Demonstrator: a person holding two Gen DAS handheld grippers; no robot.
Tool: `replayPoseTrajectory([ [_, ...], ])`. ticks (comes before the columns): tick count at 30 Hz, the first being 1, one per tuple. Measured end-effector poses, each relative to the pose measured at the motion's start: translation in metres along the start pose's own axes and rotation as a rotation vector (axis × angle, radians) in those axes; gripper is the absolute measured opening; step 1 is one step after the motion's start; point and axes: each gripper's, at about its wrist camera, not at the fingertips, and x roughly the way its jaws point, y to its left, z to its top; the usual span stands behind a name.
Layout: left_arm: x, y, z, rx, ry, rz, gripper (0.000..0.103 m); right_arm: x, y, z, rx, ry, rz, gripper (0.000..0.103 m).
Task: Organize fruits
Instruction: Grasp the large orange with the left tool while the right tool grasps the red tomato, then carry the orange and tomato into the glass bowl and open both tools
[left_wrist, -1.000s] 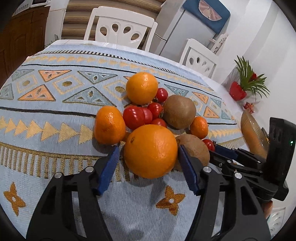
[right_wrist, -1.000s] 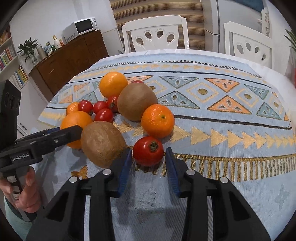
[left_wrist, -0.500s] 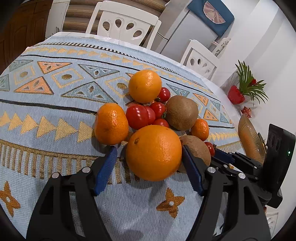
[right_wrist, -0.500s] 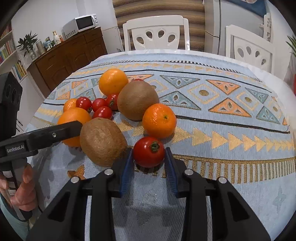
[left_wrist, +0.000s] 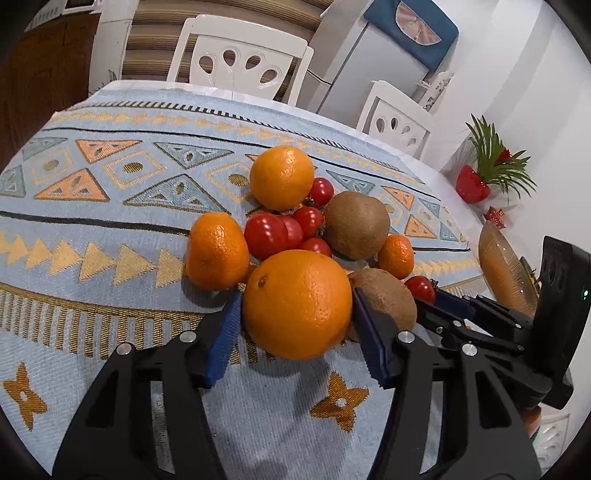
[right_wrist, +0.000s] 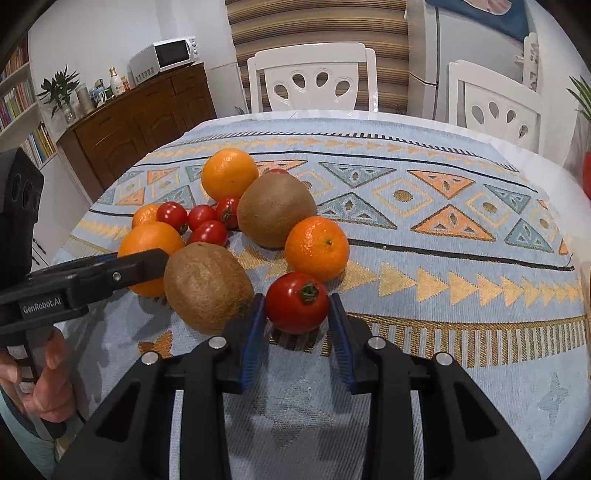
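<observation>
jaws grip orange (left_wrist: 297, 304), tomato (right_wrist: 296, 302); 2 kiwis (right_wrist: 275, 210)

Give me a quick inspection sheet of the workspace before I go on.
Surface: patterned blue woven tablecloth.
Job's things: large orange, red tomato, brown kiwis, mandarins and cherry tomatoes in one touching cluster.
Clutter: nothing seen.
Grippers: left gripper pads against the large orange; right gripper pads against the red tomato.
Cables: nothing seen.
Surroundings: white chairs, wooden sideboard, microwave.
</observation>
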Motion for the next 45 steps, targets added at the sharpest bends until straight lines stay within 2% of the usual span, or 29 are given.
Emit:
replayPoseTrajectory([
  [16,-0.016,-0.01,-0.001,0.04,-0.077,0.015,0.058,-0.01,-0.004,-0.001,0.015,-0.047,-0.009,0.034],
  [24,-0.023,-0.023,-0.004,0.099,-0.117,0.048,0.058,-0.017,-0.008,-0.001,0.035,-0.069,-0.021,0.034],
  [31,-0.033,-0.035,-0.003,0.119,-0.14,0.038,0.058,-0.03,-0.008,-0.005,0.042,-0.112,-0.103,0.034],
  [35,-0.049,-0.054,0.0,0.153,-0.153,0.029,0.058,-0.067,-0.039,-0.019,0.135,-0.175,-0.131,0.034],
  [38,-0.061,-0.076,0.003,0.196,-0.17,0.015,0.058,-0.093,-0.062,-0.028,0.176,-0.2,-0.198,0.034],
  [45,-0.067,-0.145,0.011,0.28,-0.186,-0.074,0.058,-0.186,-0.121,-0.044,0.302,-0.327,-0.267,0.034],
])
